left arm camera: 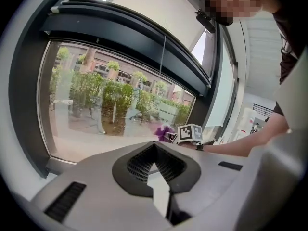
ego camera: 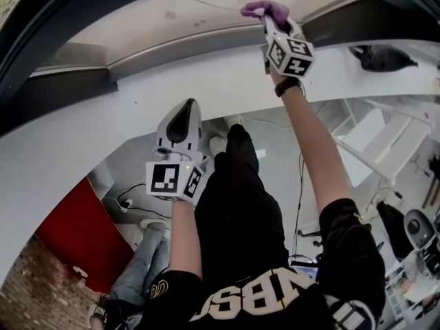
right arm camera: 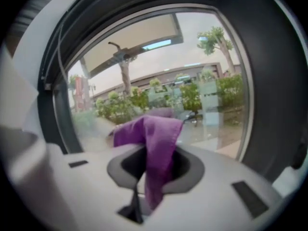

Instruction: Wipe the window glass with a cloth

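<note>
A purple cloth (ego camera: 265, 9) is pressed to the window glass (ego camera: 206, 12) at the top of the head view. My right gripper (ego camera: 269, 20) is shut on it, arm stretched out. In the right gripper view the cloth (right arm camera: 154, 138) hangs out between the jaws of the gripper (right arm camera: 149, 150), bunched against the pane (right arm camera: 192, 81). My left gripper (ego camera: 185, 105) hovers lower, over the white sill (ego camera: 82, 129), shut and empty. From the left gripper view, its jaws (left arm camera: 155, 146) point at the glass (left arm camera: 110, 109), with the cloth (left arm camera: 165, 131) far off to the right.
A dark window frame (ego camera: 62, 88) borders the glass. A black object (ego camera: 381, 59) lies on the sill at the right. Below are a red panel (ego camera: 75, 232), white shelving (ego camera: 385, 143) and another person's jeans-clad legs (ego camera: 148, 260). A blind cord (left arm camera: 163, 57) hangs down the pane.
</note>
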A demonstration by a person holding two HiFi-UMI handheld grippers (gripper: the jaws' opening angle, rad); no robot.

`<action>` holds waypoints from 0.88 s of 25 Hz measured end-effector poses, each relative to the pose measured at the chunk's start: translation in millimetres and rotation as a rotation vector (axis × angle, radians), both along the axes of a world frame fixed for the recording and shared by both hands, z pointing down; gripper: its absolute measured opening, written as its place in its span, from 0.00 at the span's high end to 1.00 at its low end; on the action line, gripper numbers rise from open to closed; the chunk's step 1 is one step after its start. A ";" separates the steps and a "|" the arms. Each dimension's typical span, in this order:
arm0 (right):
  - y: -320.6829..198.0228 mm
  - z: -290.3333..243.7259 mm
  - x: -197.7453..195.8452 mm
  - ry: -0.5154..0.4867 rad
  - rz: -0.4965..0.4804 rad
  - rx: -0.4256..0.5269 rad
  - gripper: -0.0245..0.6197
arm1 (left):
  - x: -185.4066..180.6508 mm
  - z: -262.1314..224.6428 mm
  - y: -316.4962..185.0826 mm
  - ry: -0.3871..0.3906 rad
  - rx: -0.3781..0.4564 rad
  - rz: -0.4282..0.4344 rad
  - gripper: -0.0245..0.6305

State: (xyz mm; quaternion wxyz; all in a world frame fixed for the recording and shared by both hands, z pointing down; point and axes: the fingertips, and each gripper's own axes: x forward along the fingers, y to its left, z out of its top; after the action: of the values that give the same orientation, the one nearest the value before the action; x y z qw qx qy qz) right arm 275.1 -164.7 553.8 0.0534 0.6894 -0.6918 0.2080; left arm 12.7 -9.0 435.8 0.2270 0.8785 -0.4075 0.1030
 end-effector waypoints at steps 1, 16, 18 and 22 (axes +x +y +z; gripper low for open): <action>4.4 0.6 20.6 -0.001 0.052 -0.003 0.84 | 4.0 0.5 0.8 -0.003 -0.001 0.010 0.92; 40.7 9.5 133.9 -0.105 0.548 -0.062 0.85 | -30.1 -3.3 -1.0 -0.008 0.002 -0.123 0.92; 42.5 16.4 106.0 -0.118 0.454 -0.086 0.85 | -36.2 -2.4 1.5 0.002 -0.002 -0.153 0.92; 42.7 51.6 -17.7 -0.154 0.171 -0.163 0.85 | -72.5 -7.7 1.9 0.000 0.005 -0.230 0.92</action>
State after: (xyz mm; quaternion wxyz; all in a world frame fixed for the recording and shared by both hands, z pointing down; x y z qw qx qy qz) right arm 257.4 -121.9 605.3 0.0382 0.7211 -0.6135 0.3196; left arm -59.8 -7.1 428.0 0.2349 0.8266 -0.5058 0.0752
